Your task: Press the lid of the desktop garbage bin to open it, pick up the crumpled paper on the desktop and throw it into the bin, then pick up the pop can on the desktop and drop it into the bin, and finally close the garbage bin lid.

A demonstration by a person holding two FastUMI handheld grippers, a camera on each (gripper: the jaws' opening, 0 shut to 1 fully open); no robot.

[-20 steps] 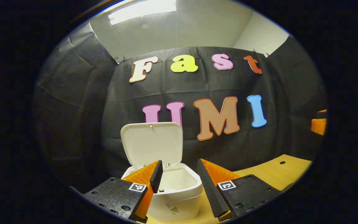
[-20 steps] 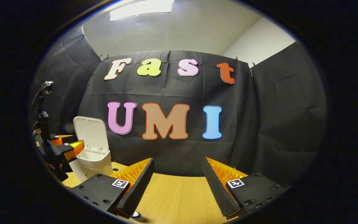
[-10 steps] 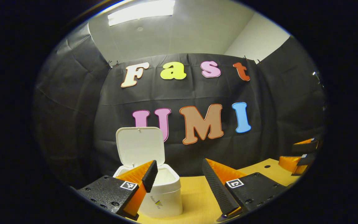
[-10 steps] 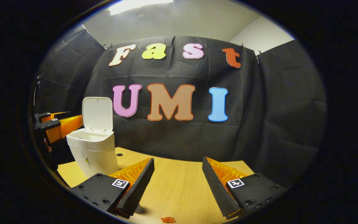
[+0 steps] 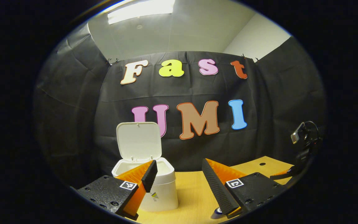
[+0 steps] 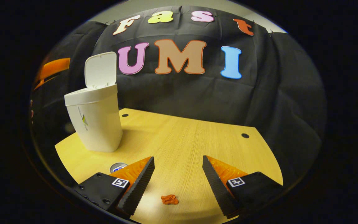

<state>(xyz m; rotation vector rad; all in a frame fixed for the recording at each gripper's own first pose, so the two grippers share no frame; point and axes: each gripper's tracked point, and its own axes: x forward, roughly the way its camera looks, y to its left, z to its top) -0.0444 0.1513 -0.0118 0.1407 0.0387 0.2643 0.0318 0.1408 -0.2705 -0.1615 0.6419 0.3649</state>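
Note:
The white desktop bin (image 5: 158, 191) stands on the wooden table with its lid (image 5: 139, 140) flipped up. My left gripper (image 5: 179, 161) is open and empty, held back from the bin, which shows behind its left finger. A pop can's top (image 5: 218, 212) peeks out under its right finger. In the right gripper view the bin (image 6: 95, 121) stands at the far left with its lid (image 6: 100, 70) raised. A small orange crumpled paper (image 6: 170, 199) lies on the table, low between the fingers of my open right gripper (image 6: 178, 158). The pop can (image 6: 118, 167) is partly hidden behind its left finger.
The wooden table (image 6: 182, 137) has small dark holes (image 6: 245, 135) and ends at the black cloth wall. The other gripper (image 5: 303, 155) shows at the right edge of the left gripper view, and my left gripper (image 6: 51, 70) shows blurred at the upper left of the right gripper view.
The right gripper has tipped down toward the table, bringing the crumpled paper and the can into view. The left gripper has drawn back from the open bin.

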